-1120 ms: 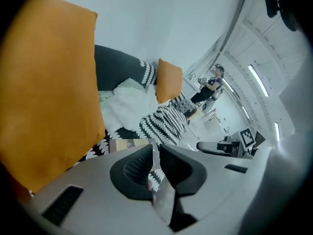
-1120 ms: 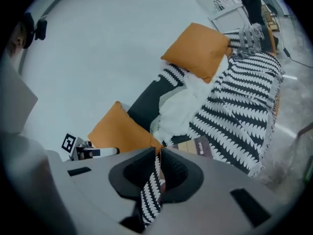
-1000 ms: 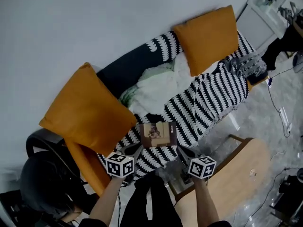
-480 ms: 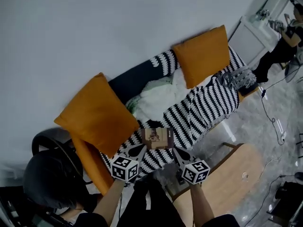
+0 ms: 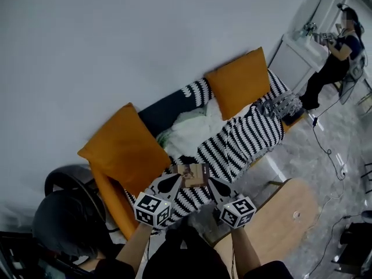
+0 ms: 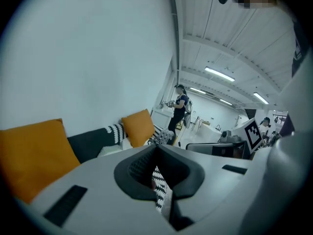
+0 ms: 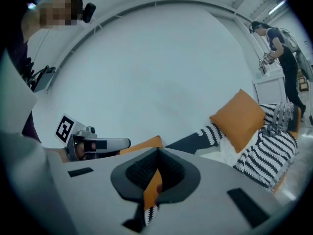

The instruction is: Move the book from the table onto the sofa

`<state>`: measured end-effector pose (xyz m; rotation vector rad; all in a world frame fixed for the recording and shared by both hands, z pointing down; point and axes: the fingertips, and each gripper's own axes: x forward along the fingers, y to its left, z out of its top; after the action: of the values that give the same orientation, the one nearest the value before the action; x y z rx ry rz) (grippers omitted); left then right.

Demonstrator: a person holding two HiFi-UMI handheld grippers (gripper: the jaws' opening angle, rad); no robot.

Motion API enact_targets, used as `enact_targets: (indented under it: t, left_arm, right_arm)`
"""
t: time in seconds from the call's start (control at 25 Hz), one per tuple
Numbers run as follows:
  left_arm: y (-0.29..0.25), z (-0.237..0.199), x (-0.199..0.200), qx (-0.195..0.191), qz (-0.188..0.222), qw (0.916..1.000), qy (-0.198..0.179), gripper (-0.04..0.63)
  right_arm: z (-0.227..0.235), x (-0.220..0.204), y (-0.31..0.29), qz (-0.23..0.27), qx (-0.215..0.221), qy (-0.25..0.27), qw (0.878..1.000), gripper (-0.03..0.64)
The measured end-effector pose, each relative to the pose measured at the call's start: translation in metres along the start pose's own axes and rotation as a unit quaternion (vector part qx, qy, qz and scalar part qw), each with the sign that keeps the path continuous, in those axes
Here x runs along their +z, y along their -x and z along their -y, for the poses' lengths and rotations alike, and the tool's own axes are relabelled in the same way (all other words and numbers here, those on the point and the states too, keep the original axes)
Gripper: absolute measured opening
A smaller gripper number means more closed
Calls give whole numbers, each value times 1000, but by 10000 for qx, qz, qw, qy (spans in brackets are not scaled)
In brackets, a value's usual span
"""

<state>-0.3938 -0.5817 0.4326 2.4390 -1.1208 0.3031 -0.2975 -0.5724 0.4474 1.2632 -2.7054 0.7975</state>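
Observation:
The book (image 5: pixel 192 175), small with a brown cover, lies flat on the front of the sofa's black-and-white striped blanket (image 5: pixel 247 138). My left gripper (image 5: pixel 174 183) hangs above and just left of it, my right gripper (image 5: pixel 214 185) just right of it. Neither touches the book. The left gripper (image 6: pixel 157 147) is shut, and only the striped blanket shows through the slit below its tips. The right gripper (image 7: pixel 157 153) is shut too, with an orange cushion showing behind it. The book appears in neither gripper view.
Two orange cushions (image 5: pixel 125 153) (image 5: pixel 235 89) lean on the sofa back, with a pale cloth (image 5: pixel 189 127) between them. A round wooden table (image 5: pixel 290 214) stands at lower right, a dark chair (image 5: pixel 64 214) at lower left. A person (image 5: pixel 334 57) stands by a white cabinet (image 5: pixel 293 57) far right.
Both grippers have risen away from the sofa seat and their jaws have shut. The book stays on the blanket and looks smaller as the head view lifts.

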Motion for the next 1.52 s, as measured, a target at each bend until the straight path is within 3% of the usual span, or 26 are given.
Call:
enact_targets:
  t: [0.64, 0.96, 1.52]
  left_arm:
    - [76, 62, 74, -361, 855, 9932, -702, 15]
    - [94, 72, 86, -409, 1105, 9896, -830, 14]
    - [97, 77, 87, -372, 1156, 9890, -841, 14]
  right_arm:
    - [-100, 79, 50, 1070, 152, 729, 9915, 21]
    - [-122, 88, 54, 1176, 207, 1007, 9877, 21]
    - [-126, 88, 56, 1195, 279, 1052, 9868, 21]
